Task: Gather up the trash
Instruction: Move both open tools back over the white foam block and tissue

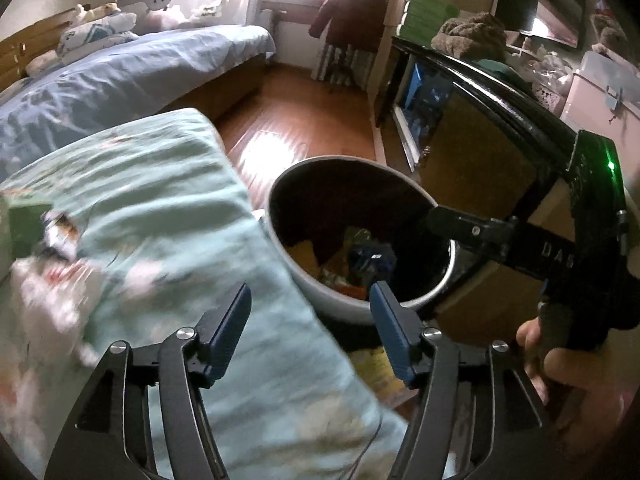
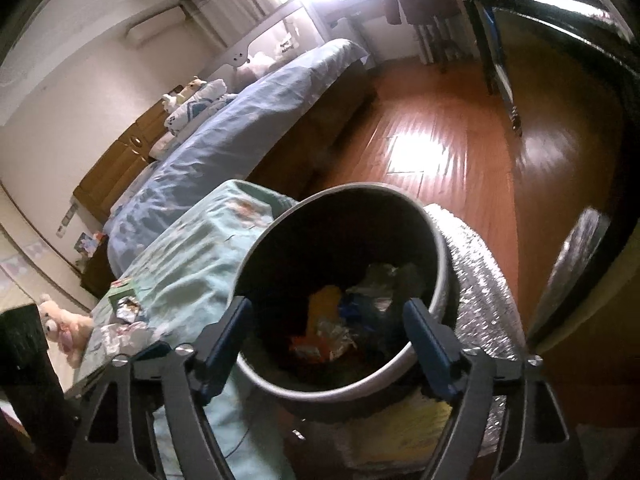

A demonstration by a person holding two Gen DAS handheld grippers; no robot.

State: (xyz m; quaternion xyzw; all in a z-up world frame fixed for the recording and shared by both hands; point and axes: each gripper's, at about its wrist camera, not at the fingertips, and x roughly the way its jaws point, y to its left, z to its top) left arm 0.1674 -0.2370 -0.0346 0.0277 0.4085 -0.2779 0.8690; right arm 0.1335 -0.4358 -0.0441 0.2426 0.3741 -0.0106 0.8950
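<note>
Right wrist: parted tongs (image 2: 326, 326) straddle bin rim (image 2: 438, 236).

I see a glossy wooden floor (image 2: 432, 128), a smooth grey plastic-looking trash bin (image 2: 440, 240) with crinkly foil and paper wrappers (image 2: 332, 336) inside, soft mint cloth bedding (image 1: 168, 184), and matt black metal-looking fingers (image 2: 424, 328).

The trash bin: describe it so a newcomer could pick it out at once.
Start at the long bed with the blue duvet; nearer the camera lies a mint-green floral blanket. Right beside that blanket stands the trash bin, round, pale-rimmed and dark inside, the only open container, with colourful wrappers in it.
</note>
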